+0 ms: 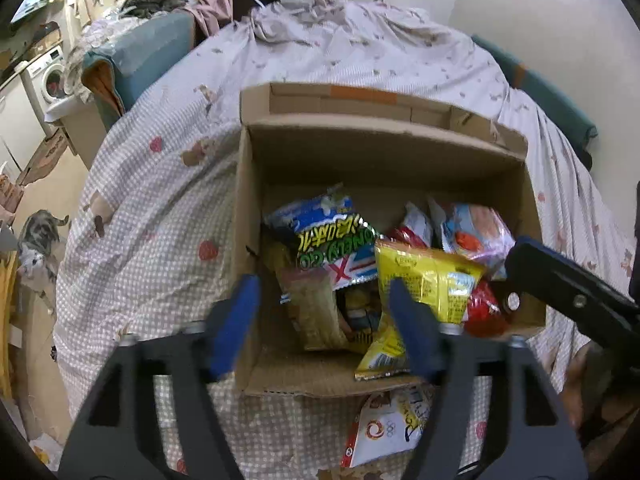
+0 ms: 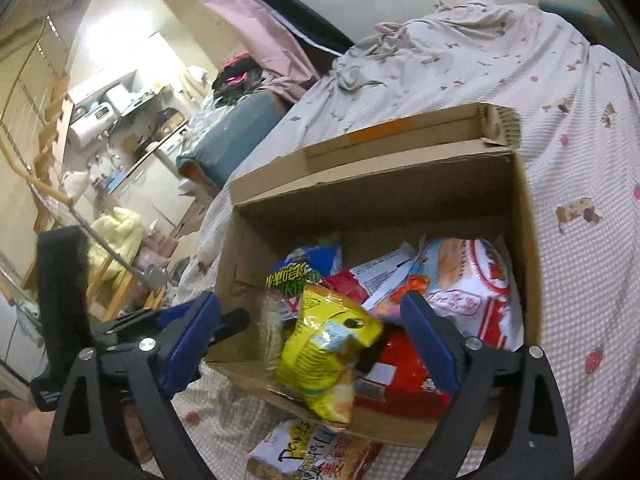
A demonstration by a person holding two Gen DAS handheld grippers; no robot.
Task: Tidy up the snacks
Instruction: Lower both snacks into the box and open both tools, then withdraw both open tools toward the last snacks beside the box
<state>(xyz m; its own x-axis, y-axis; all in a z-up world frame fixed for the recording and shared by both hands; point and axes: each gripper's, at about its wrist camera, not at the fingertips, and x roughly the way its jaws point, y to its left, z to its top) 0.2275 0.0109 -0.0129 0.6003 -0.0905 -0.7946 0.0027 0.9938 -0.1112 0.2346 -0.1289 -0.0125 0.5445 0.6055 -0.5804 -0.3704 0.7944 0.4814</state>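
Observation:
An open cardboard box (image 1: 248,208) (image 2: 520,216) sits on the bed and holds several snack packets. A yellow packet (image 1: 424,280) (image 2: 324,344) lies over the box's near edge. A green-lettered packet (image 1: 332,240) (image 2: 292,280), red packets (image 2: 400,372) and a white and pink packet (image 2: 472,280) lie inside. A white packet (image 1: 384,432) (image 2: 316,456) lies on the bedspread in front of the box. My left gripper (image 1: 324,328) is open above the box's near side, holding nothing. My right gripper (image 2: 308,344) is open around the yellow packet, fingers apart from it.
The bed has a checked pink bedspread (image 1: 152,216) (image 2: 592,280) with crumpled sheets at the back. A cat (image 1: 36,248) sits on the floor at the left. A washing machine (image 1: 48,76) and cluttered shelves (image 2: 120,112) stand beyond the bed.

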